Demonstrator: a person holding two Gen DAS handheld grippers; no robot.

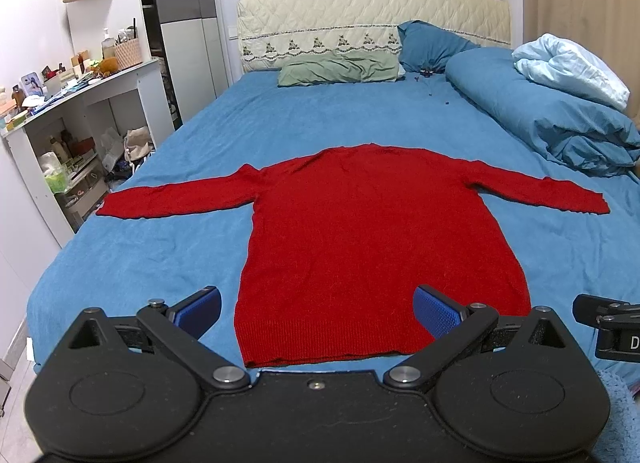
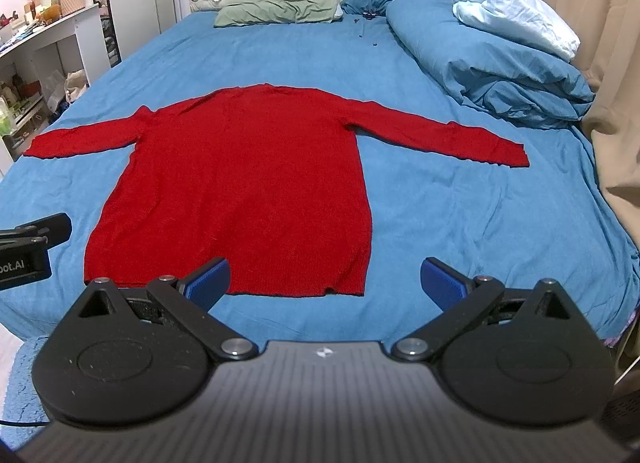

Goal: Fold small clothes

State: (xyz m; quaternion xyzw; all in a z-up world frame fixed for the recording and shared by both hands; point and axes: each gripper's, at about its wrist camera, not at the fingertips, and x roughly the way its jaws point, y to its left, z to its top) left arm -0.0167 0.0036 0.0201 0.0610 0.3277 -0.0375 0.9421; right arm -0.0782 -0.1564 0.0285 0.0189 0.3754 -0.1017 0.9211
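Note:
A red long-sleeved sweater [image 1: 372,231] lies flat on the blue bed sheet [image 1: 160,263], both sleeves spread out sideways, hem toward me. It also shows in the right wrist view [image 2: 248,183]. My left gripper [image 1: 318,311] is open and empty, hovering just above the hem's left part. My right gripper [image 2: 325,281] is open and empty, hovering over the hem's right corner. The right gripper's edge shows in the left wrist view [image 1: 608,327], and the left gripper's edge in the right wrist view [image 2: 28,251].
A rolled blue duvet [image 1: 552,119] with a pale blue blanket [image 1: 572,67] lies at the bed's right. A green pillow [image 1: 340,69] and a blue pillow [image 1: 432,43] sit by the headboard. White shelves [image 1: 80,135] with clutter stand left of the bed.

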